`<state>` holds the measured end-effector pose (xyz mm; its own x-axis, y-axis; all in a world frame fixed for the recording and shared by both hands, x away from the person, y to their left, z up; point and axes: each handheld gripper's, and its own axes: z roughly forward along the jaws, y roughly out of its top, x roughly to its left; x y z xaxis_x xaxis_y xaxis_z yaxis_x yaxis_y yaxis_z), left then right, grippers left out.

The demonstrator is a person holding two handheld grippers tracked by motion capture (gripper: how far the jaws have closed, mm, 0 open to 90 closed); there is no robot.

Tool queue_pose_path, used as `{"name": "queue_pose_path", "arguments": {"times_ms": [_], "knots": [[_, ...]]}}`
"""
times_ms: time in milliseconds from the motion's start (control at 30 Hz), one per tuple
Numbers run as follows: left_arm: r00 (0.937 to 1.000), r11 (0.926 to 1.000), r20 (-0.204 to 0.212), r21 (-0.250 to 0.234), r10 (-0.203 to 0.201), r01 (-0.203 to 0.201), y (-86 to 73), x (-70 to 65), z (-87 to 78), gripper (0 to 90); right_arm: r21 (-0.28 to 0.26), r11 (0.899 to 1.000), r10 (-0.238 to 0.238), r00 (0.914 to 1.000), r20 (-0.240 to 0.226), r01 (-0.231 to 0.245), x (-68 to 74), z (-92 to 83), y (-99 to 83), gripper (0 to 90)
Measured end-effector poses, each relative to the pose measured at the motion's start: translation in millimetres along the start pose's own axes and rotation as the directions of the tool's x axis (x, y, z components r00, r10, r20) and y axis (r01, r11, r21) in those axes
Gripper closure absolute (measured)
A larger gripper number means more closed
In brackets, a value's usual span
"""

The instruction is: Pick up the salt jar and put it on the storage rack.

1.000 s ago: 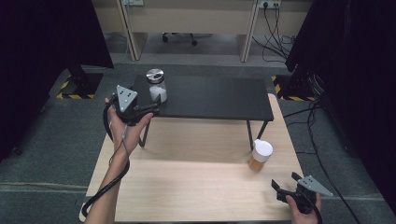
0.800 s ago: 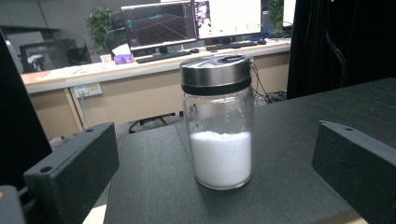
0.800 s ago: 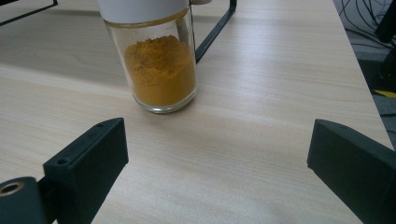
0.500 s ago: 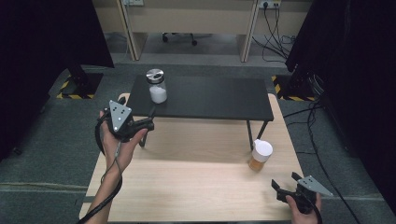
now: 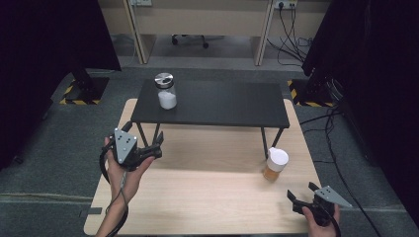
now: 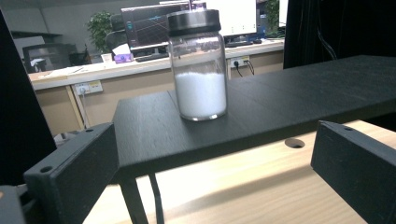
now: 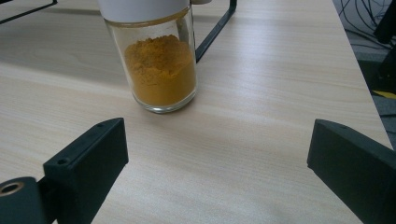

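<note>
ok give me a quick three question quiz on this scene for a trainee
1. True or false: the jar of white powder stands on the wooden table.
2. What colour is the powder in the white-capped jar?
A. orange
B. green
C. blue
3. Fill in: the right gripper has its fingers ____, with nothing between them.

Key:
1. False: it stands on the black shelf.
2. A
3. open
</note>
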<state>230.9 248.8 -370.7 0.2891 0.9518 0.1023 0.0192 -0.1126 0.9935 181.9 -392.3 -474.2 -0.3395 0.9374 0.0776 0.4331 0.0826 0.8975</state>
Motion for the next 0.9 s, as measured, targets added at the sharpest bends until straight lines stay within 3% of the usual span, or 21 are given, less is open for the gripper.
{"name": "queue_pose_path", "arguments": {"times_ms": [100,433,900], "knots": [[0.9999,0.9999,-0.001,-0.002,0.012,-0.012,-10.0,-4.7,-3.5,0.2,-0.001,1.0,0.003,1.0,-0.002,-0.003,-0.6,0.1,-0.1,5.4],[1.0,0.9999,0.007,0.012,-0.005,0.005,-40.8,-18.3,-11.9,0.2,0.002,1.0,0.001,1.0,-0.001,-0.001,-0.2,0.2,0.3,5.4],[0.9977,0.9915,0.035,0.119,-0.057,0.053,-96.7,-43.0,-10.8,0.3,0.0,1.0,0.002,1.0,0.0,-0.002,-0.2,0.0,0.0,5.4]]}}
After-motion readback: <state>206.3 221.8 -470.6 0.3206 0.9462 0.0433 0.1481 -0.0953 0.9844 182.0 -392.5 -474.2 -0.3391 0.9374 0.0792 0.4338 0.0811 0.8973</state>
